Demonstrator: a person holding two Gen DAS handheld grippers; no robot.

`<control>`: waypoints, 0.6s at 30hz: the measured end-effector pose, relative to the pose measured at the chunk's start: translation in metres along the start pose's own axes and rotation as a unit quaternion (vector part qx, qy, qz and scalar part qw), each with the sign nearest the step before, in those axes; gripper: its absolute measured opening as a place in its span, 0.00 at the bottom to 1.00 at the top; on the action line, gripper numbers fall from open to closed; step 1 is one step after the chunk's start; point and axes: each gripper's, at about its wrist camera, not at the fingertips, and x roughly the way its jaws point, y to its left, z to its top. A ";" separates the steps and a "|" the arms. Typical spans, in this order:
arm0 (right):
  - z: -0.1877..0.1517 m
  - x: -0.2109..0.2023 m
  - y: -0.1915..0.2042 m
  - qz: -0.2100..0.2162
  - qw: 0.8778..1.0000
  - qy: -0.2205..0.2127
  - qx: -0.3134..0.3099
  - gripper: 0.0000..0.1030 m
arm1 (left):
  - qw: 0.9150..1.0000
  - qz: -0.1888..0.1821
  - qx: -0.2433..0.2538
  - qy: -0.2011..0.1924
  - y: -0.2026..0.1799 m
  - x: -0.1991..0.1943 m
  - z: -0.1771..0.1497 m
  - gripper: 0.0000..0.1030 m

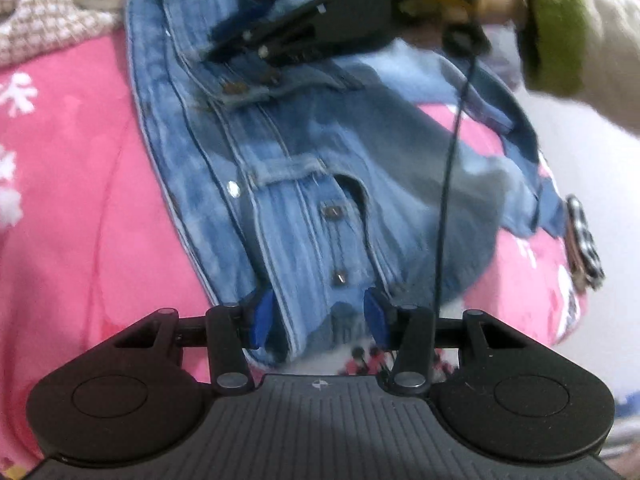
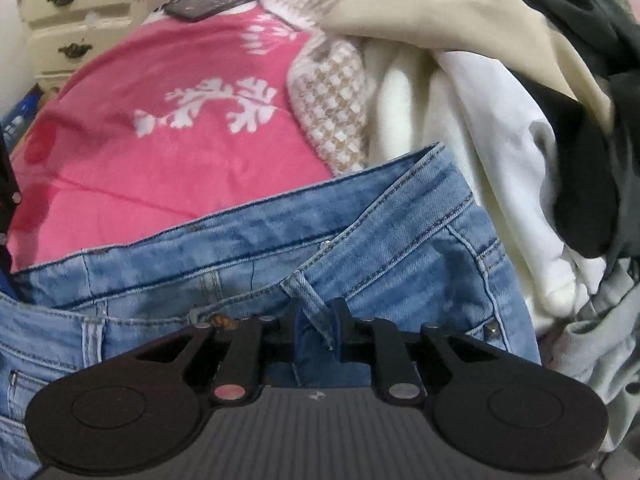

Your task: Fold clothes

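Note:
Light blue jeans (image 1: 320, 152) lie crumpled on a pink bedcover (image 1: 80, 184), with the button fly and waistband facing up. My left gripper (image 1: 319, 317) sits at the near end of the fly, a thick fold of denim filling the space between its blue pads (image 1: 262, 318). My right gripper (image 1: 232, 46) reaches down onto the far waistband, carried by a hand in a green-cuffed sleeve (image 1: 552, 24). In the right wrist view that gripper (image 2: 319, 326) stands nearly closed, pinching a belt loop and the waistband of the jeans (image 2: 360, 240).
A heap of other clothes, cream (image 2: 460, 128), beige (image 2: 420, 4), dark (image 2: 580, 160) and a houndstooth knit (image 2: 336, 112), lies right of the jeans. A cream dresser (image 2: 72, 12) stands beyond the bed. A dark flat object (image 2: 212, 0) rests on the bedcover (image 2: 160, 160). A checkered item (image 1: 584, 240) lies at the right.

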 end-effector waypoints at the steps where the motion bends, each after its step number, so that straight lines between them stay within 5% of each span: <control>1: 0.000 -0.002 0.001 0.001 1.000 0.003 -0.010 0.22 | 1.000 0.001 0.002 0.001 -0.001 0.000 -0.002 0.45; 4: 0.002 -0.006 0.004 0.015 0.999 0.014 -0.043 0.26 | 1.000 0.016 -0.008 -0.015 0.000 -0.001 -0.005 0.38; 6: 0.003 -0.009 0.004 0.029 0.998 0.016 -0.056 0.37 | 0.999 0.011 -0.030 -0.031 0.004 -0.005 -0.002 0.38; 12: 0.006 0.009 -0.013 0.050 0.999 0.018 -0.010 0.45 | 0.998 -0.009 -0.059 -0.030 0.007 0.008 -0.002 0.39; 15: 0.007 0.011 -0.024 0.067 0.996 0.030 0.042 0.40 | 0.998 -0.007 -0.047 -0.031 -0.001 0.013 -0.003 0.31; 16: 0.007 0.009 -0.024 0.067 0.996 0.030 0.052 0.36 | 0.998 0.003 -0.042 -0.036 -0.004 0.014 -0.005 0.16; 17: 0.007 0.007 -0.024 0.064 0.996 0.029 0.058 0.34 | 0.998 0.008 -0.041 -0.038 -0.004 0.014 -0.005 0.11; 18: 0.007 0.004 -0.024 0.058 0.996 0.025 0.063 0.21 | 0.998 0.007 -0.047 -0.040 -0.002 0.013 -0.006 0.10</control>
